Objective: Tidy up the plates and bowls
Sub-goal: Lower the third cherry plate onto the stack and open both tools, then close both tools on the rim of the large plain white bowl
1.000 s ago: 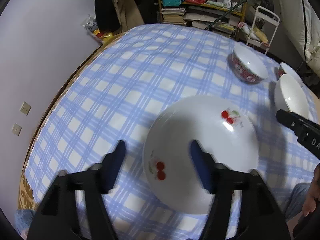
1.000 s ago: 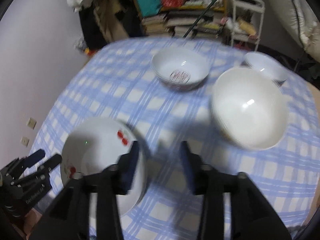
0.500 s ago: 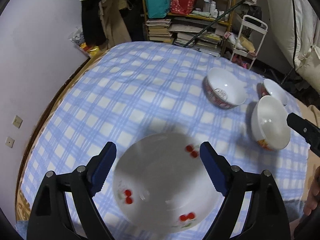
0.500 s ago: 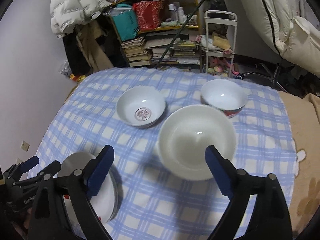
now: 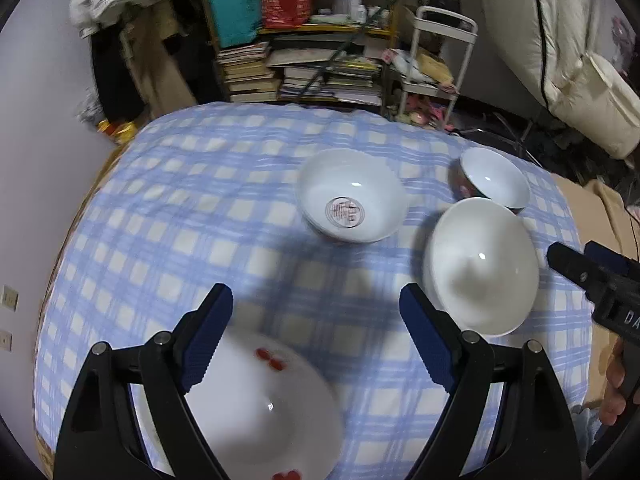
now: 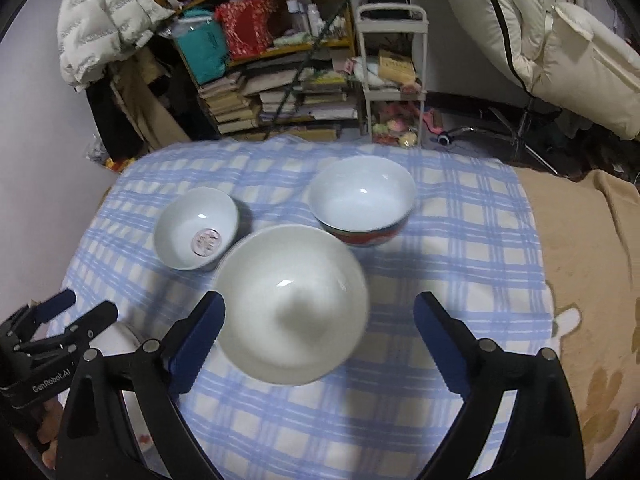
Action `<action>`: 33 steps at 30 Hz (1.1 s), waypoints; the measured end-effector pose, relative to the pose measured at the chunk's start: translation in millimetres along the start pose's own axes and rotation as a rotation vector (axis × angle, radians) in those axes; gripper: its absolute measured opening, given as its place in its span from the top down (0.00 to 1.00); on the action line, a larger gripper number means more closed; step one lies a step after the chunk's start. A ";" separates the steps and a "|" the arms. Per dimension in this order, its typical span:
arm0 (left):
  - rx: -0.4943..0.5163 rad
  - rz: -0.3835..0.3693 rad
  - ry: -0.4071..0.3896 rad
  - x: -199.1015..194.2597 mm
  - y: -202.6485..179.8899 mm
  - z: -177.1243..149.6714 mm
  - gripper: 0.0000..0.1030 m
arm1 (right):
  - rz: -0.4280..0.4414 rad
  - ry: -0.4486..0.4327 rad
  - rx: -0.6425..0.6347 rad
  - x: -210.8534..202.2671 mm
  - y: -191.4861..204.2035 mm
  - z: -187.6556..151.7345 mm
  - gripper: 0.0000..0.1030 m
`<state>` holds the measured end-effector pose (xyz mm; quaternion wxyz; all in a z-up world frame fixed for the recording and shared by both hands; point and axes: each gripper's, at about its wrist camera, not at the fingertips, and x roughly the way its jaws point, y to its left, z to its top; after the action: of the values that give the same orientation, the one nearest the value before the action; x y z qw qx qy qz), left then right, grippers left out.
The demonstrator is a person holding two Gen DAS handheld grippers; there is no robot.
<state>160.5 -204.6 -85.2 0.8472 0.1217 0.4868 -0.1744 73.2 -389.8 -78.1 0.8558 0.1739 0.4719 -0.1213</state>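
Note:
A white plate with red cherries (image 5: 256, 408) lies on the blue checked tablecloth (image 5: 192, 208) under my open, empty left gripper (image 5: 316, 340). A large plain white bowl (image 6: 292, 312) sits between the fingers of my open, empty right gripper (image 6: 320, 344); it also shows in the left wrist view (image 5: 482, 266). A bowl with a red stamp inside (image 5: 352, 196) (image 6: 198, 230) and a red-banded bowl (image 6: 362, 200) (image 5: 494, 180) stand farther back. The right gripper (image 5: 592, 276) is at the right edge of the left wrist view, the left gripper (image 6: 68, 320) at the left of the right wrist view.
Behind the table are a cluttered bookshelf (image 6: 272, 60), a white trolley (image 6: 390, 76) and hanging coats (image 6: 104, 20). A tan blanket (image 6: 588, 272) lies right of the cloth. A wall (image 5: 36, 140) runs along the left.
Both grippers opened wide and pulled back and up. The cherry plate now lies free under the left gripper, and the big bowl sits between the right fingers.

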 end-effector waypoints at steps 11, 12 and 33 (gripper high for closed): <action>0.081 -0.056 0.083 50.2 -53.5 7.2 0.18 | 0.057 0.113 0.070 32.3 -32.7 -3.6 0.03; 0.084 -0.054 0.087 54.5 -56.6 7.3 0.18 | 0.053 0.117 0.065 33.5 -33.4 -4.0 0.03; 0.089 -0.194 0.176 107.0 -75.3 7.9 0.84 | 0.102 0.286 0.068 103.9 -40.2 -12.7 0.83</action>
<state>185.3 -295.0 -176.9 0.7742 0.1263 0.5604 -0.2655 103.1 -425.7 -180.1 0.7786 0.2421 0.5749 -0.0676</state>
